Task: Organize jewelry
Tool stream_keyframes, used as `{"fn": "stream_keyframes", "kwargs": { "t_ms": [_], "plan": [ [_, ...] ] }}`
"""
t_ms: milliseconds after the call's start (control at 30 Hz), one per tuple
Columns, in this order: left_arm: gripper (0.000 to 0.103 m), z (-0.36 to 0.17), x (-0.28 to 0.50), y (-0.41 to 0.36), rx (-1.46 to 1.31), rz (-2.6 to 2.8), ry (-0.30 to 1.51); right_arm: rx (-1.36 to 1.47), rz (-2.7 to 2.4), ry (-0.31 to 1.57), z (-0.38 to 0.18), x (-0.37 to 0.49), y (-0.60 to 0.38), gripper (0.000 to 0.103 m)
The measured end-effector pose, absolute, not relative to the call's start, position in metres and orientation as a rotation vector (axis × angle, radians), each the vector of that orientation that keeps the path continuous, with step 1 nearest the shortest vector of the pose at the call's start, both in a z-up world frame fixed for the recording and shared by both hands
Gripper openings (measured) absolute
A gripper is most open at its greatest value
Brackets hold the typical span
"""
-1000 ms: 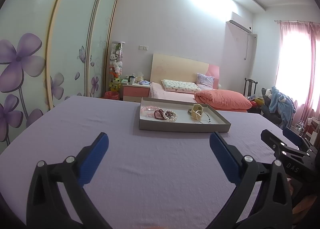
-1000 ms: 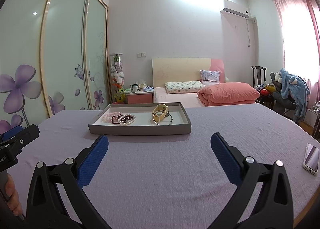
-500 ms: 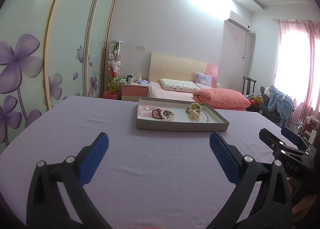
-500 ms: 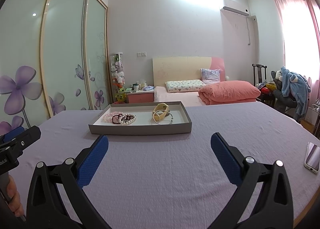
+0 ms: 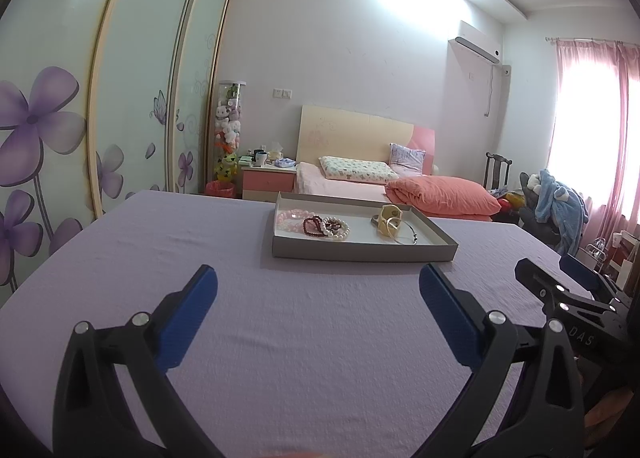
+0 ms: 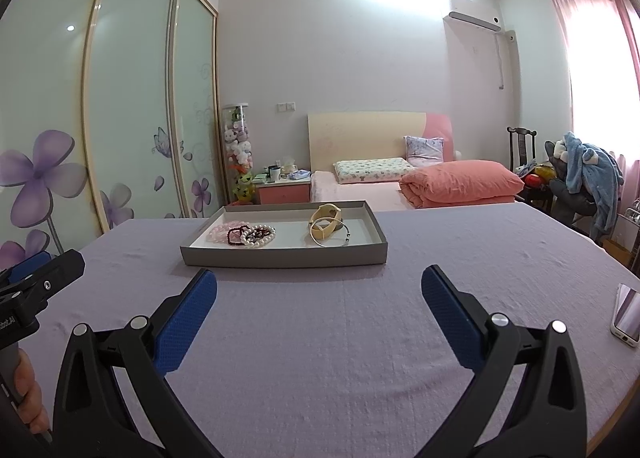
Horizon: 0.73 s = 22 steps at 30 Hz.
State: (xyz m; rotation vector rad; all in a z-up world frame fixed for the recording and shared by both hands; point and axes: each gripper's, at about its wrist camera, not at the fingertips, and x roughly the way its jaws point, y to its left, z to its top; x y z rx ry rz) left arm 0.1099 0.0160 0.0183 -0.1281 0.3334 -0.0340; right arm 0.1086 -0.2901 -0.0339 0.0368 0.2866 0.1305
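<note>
Both the left gripper (image 5: 318, 290) and the right gripper (image 6: 319, 292) hang spread and empty over the purple cloth, well short of the grey tray (image 6: 280, 256) holding bead bracelets (image 6: 256, 236) and stiff bangles (image 6: 330, 227) (light, slippery; pinch one strand sideways)

A shallow grey tray (image 6: 280, 256) lies flat on the far tabletop, holding pink (image 6: 219, 231), dark red (image 6: 235, 235) and pearl (image 6: 260, 239) bracelets heaped left, a cream bangle (image 6: 325, 224) and thin silver bangle (image 6: 334, 239) right.
</note>
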Motion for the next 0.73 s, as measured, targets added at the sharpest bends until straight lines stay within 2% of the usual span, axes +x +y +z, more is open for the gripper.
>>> {"fn": "stream_keyframes", "kwargs": {
  "t_ms": [733],
  "plan": [
    [0.099,0.0134,0.1070,0.0116,-0.122,-0.029,0.332,0.039,0.136,0.290,-0.0358,0.1064,-0.2891,0.101]
  ]
}}
